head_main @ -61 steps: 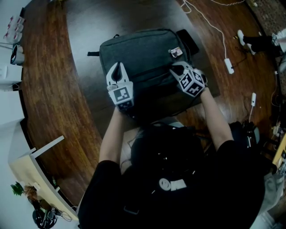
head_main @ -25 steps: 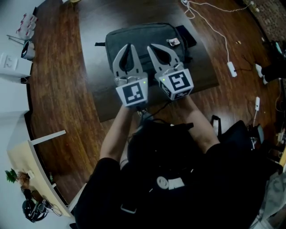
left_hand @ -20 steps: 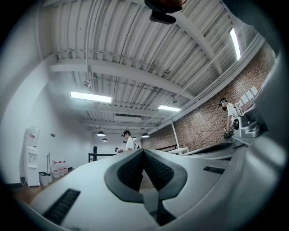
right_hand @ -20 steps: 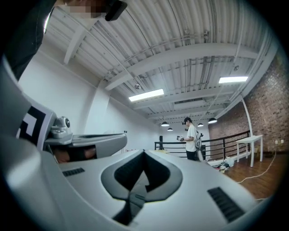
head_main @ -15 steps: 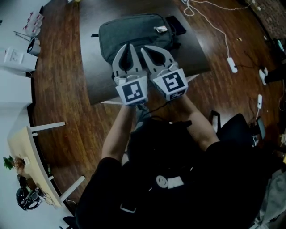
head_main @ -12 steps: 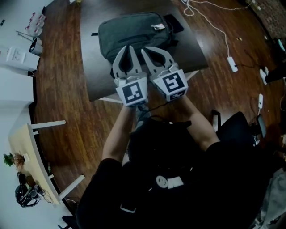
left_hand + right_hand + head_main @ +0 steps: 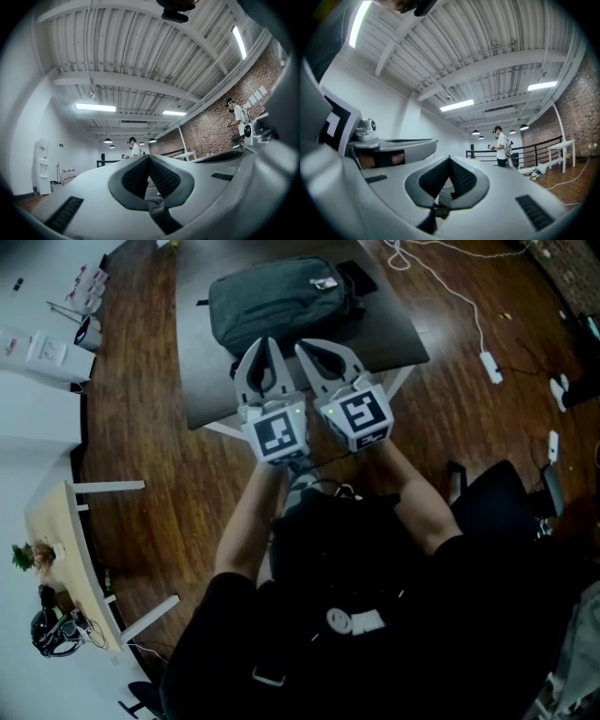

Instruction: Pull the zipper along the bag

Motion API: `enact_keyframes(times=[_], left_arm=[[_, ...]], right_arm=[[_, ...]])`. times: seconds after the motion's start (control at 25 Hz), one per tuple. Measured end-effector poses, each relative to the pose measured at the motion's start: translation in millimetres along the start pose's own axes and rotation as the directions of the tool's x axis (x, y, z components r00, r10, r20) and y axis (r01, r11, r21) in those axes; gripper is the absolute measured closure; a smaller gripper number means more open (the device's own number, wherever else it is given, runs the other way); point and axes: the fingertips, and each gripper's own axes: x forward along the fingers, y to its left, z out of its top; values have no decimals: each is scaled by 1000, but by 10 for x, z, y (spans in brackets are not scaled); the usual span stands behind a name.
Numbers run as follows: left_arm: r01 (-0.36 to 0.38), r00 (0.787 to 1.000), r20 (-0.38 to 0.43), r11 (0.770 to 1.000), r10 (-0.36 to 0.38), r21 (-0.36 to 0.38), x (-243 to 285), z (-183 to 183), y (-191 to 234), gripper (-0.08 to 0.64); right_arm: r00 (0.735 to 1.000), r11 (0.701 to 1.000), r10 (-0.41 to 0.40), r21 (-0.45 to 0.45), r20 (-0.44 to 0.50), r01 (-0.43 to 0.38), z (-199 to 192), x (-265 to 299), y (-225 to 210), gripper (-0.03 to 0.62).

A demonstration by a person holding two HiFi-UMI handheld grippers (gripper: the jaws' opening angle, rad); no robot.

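Tongs on both sides are closed and empty: left tongs (image 7: 265, 343) and right tongs (image 7: 306, 347) sit side by side, clear of the grey bag (image 7: 281, 301) lying on the tabletop (image 7: 206, 381).

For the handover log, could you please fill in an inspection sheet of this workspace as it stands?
Surface: dark table, mostly bare.
Job's things: grey bag lies flat at the table's far end; zipper too small to judge.
Clutter: black flat item by the bag's far corner.
Grippers: left gripper and right gripper side by side, both shut, empty, not touching the bag.
Cables: white cable crosses the floor to a power strip.
Surroundings: wood floor; white desk at left.
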Motion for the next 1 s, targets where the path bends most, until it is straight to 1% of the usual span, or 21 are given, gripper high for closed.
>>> enact_keyframes(times=[0.2, 0.36, 0.52, 0.72, 1.0], left_arm=[[14, 1000, 4, 1000, -14, 4, -171, 72, -51, 554], [36, 999, 11, 999, -36, 3, -306, 91, -94, 554], [50, 999, 9, 999, -50, -13, -437, 88, -45, 554], [45, 999, 18, 999, -45, -27, -755, 159, 132, 554], [37, 999, 31, 998, -36, -55, -1273, 335, 406, 554]], right_arm=[[1000, 1000, -5, -6, 20, 5, 106, -136, 135, 581], [1000, 1000, -14, -8, 6, 14, 71, -212, 238, 581], [1000, 999, -30, -24, -5, 30, 69, -252, 380, 581], [999, 998, -32, -46, -18, 31, 84, -342, 740, 581], [999, 996, -40, -76, -32, 38, 204, -496, 1301, 581]])
